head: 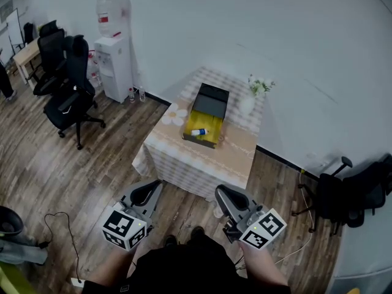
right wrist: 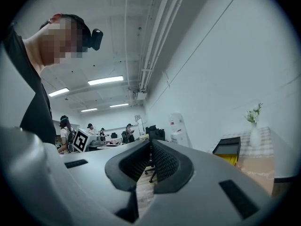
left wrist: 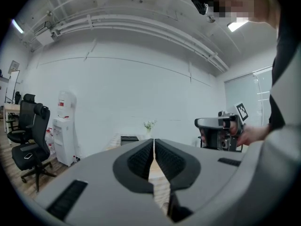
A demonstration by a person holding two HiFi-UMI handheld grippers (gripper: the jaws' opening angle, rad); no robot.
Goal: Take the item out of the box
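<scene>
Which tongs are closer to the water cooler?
Left. The left tongs sit below the water cooler in the head view, far off; the right tongs sit farther to the right.

no legible words, brands or numbers anywhere. only black-and-white square code markers, no characters, on left gripper (head: 155, 184) cube (head: 124, 228) and right gripper (head: 220, 192) cube (head: 263, 228); same kind of marker visible in both gripper views. red label (head: 104, 19) on water dispenser (head: 116, 60) bottle, too small to read. white-and-blue bottle (head: 199, 131) in box (head: 207, 116), print not legible.
</scene>
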